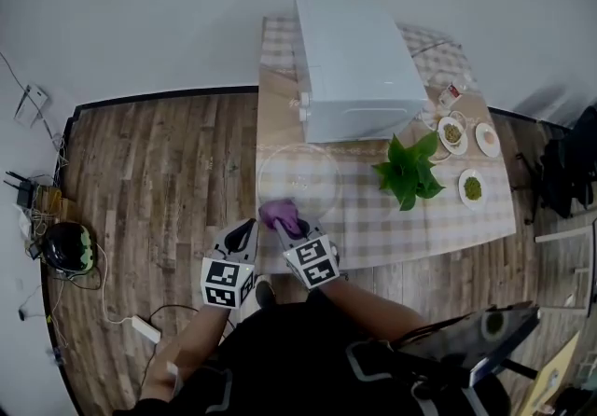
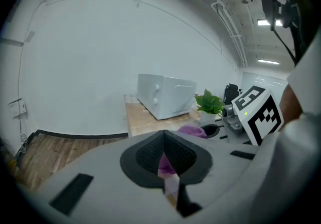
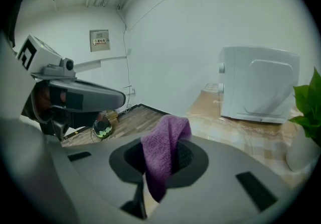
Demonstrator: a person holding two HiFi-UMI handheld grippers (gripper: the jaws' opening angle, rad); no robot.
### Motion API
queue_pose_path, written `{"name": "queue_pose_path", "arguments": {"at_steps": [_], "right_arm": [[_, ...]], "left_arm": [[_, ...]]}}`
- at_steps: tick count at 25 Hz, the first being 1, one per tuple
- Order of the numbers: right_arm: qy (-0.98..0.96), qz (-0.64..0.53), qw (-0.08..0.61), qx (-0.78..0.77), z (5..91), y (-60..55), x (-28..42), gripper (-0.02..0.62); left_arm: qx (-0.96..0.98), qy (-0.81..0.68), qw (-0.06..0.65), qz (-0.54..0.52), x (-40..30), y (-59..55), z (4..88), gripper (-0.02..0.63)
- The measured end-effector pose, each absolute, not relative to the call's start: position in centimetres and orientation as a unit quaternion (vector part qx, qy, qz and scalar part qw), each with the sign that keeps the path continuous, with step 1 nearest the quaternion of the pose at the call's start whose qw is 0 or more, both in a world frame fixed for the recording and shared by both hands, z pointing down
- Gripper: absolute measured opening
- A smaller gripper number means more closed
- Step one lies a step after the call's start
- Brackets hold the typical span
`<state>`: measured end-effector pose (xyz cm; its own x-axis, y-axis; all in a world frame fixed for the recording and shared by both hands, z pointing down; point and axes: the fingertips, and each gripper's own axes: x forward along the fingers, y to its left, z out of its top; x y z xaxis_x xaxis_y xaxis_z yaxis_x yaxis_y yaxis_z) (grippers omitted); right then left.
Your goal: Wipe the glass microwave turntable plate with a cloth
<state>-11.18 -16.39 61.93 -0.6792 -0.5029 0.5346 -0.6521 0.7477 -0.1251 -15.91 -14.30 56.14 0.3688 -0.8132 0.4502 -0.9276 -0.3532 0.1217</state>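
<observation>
Right gripper (image 1: 283, 229) clamps purple knit cloth (image 1: 280, 213) over clear round glass turntable plate (image 1: 303, 172) rim to wipe; left gripper (image 1: 248, 229) closed, empty.

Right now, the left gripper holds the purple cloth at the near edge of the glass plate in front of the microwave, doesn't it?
One slip: it is the right gripper that pinches the purple cloth, as the right gripper view shows. The rest stands: the cloth sits at the near edge of the glass plate, in front of the microwave.
</observation>
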Motion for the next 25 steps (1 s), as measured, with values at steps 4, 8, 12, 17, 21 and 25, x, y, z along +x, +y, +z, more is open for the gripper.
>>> {"name": "queue_pose_path", "arguments": {"at_steps": [4,8,12,17,21,25], "right_arm": [[-0.904,0.163,0.249,0.306,63.7,-16.4,-12.1,0.055],[-0.904,0.165,0.263,0.293,65.1,-16.0,-12.3,0.055],[-0.896,0.184,0.267,0.303,66.0,-16.7,-11.6,0.055],[-0.889,0.181,0.287,0.31,67.1,-16.9,-10.8,0.055],[-0.884,0.175,0.288,0.323,67.2,-17.4,-10.1,0.055],[-0.873,0.183,0.294,0.344,67.4,-17.5,-8.9,0.055]], "left_arm": [[0.794,-0.55,0.189,0.175,-16.3,-14.7,57.2,0.009],[0.791,-0.548,0.2,0.183,-16.2,-14.8,58.2,0.008],[0.782,-0.553,0.225,0.177,-16.3,-15.0,58.3,0.008],[0.783,-0.547,0.231,0.183,-15.9,-15.0,58.7,0.008],[0.791,-0.535,0.232,0.185,-15.4,-15.0,59.3,0.008],[0.796,-0.524,0.235,0.19,-15.1,-14.8,60.0,0.008]]}}
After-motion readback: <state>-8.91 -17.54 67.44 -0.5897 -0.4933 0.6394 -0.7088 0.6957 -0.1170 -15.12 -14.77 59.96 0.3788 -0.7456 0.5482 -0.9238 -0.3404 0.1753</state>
